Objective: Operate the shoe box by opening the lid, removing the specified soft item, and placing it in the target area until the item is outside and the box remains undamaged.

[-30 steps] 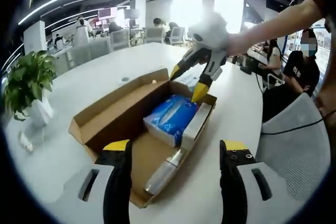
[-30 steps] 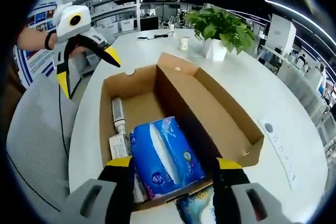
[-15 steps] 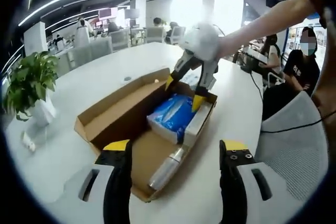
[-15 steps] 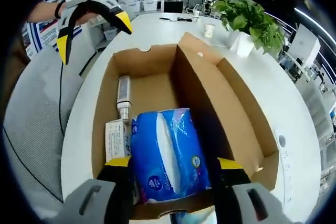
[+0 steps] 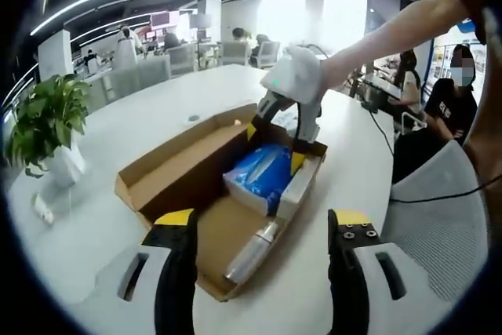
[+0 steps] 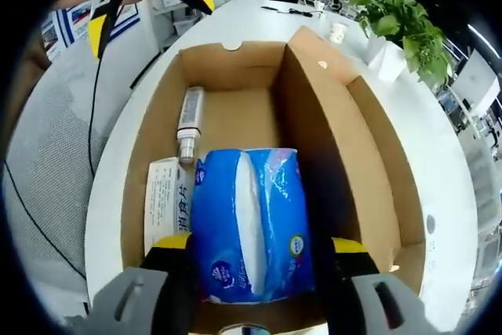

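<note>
The brown shoe box (image 5: 169,170) lies open on the white table, its lid (image 6: 345,115) folded back alongside. Inside lies a blue soft tissue pack (image 5: 261,169) (image 6: 247,229), with a white carton (image 6: 163,208) and a silver tube (image 6: 188,121) beside it. My right gripper (image 5: 275,147) (image 6: 257,245) is down in the box, open, one jaw on each side of the pack. My left gripper (image 5: 263,225) (image 6: 149,13) hovers open near the box's other end, holding nothing.
A potted plant (image 5: 43,119) (image 6: 400,25) stands on the table beyond the lid. A grey mesh chair (image 5: 439,202) (image 6: 39,178) with a black cable over it sits by the table edge. A person (image 5: 451,96) sits behind, and office desks lie further back.
My right gripper has come down into the box and now straddles the tissue pack, which looms larger in its view. The left gripper has barely moved.
</note>
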Motion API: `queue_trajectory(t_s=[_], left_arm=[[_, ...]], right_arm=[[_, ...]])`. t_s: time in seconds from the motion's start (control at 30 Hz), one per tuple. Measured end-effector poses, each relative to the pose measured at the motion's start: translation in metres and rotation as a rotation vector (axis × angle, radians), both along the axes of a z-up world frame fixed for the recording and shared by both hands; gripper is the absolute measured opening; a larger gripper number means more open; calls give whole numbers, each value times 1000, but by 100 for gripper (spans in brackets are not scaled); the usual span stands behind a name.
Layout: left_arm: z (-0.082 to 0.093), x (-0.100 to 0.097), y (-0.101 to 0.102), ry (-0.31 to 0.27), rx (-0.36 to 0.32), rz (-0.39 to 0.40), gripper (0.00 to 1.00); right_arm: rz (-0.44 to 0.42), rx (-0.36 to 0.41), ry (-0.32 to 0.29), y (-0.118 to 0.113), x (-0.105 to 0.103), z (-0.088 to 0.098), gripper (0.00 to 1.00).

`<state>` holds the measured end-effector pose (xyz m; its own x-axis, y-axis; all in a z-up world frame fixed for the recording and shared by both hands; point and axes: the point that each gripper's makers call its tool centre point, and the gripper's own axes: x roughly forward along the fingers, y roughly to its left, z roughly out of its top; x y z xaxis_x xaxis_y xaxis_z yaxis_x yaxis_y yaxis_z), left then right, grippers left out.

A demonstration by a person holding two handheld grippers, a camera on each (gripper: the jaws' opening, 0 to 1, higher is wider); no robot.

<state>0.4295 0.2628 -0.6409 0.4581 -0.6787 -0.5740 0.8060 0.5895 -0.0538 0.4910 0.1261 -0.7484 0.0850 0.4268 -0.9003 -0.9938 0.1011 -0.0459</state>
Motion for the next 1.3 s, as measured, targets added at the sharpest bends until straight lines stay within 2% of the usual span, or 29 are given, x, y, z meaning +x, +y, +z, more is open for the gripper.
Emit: queue_trajectory(t_s=[0.33,0.63,0.73,0.83,1.1,1.23,1.3], left_arm=[[-1,3,-3,-1,9,-11,68],[-5,3,-4,3,14,-17,67],[-5,3,-4,4,12,-18,67],[-6,3,-3,7,13,-17,67],[-8,0,1,18,20,-6,66],[-11,3,0,21,33,-10,65],[-15,6,-3,25,49,-24,66]], right_arm=[[31,-54,4,2,3,-16,65],[83,-108,-33,2,4,-24,64],[105,-128,-34,5,5,-32,61],[84,-137,-3,4,6,-39,60],[85,-143,6,7,5,-46,60],[56,-67,31,20,1,-37,55],[68,-58,16,29,1,-38,53]])
